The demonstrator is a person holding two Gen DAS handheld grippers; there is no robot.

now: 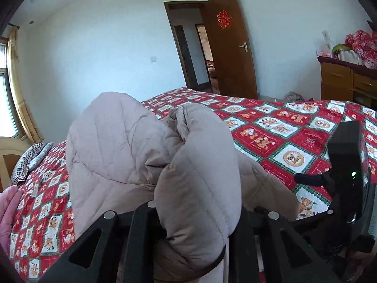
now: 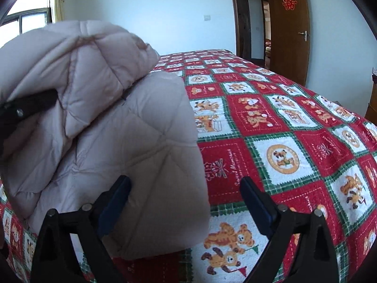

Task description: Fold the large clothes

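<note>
The beige quilted padded coat [image 2: 99,127] fills the left and centre of the right wrist view, bunched on the bear-print bedspread [image 2: 282,155]. At the bottom centre of the left wrist view, the left gripper [image 1: 193,231] is clamped nearly shut on a thick fold. At lower centre, the right gripper [image 2: 186,200] stands wide, pads clear of fabric. Advice: carry the held fold across level and square the edges.

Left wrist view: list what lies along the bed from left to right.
Pink garment → striped pillow → beige quilted coat → bare red bear-print bedspread → right gripper → wooden dresser behind the bed.
</note>
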